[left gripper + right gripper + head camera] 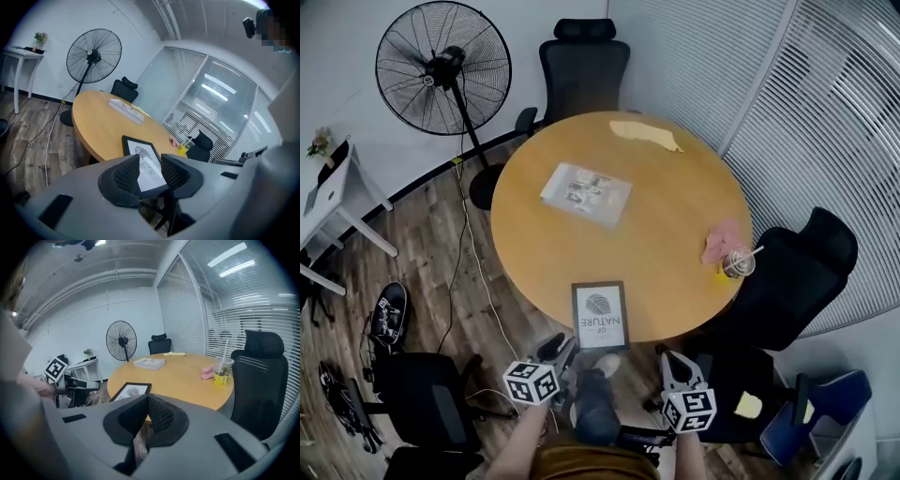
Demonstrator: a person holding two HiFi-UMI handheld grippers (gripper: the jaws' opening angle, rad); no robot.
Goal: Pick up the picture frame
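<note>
Approach stage: the picture frame lies flat at the counter's near edge; just off that edge the left tongs hang part-open and empty, the right tongs closed on nothing; next, seemingly, the open jaws must straddle the frame's border and close.

On the table, picture frame nearest (magazine behind)

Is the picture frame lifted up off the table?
No, the picture frame lies flat on the round wooden table, at its near edge, with nothing gripping it.
</note>
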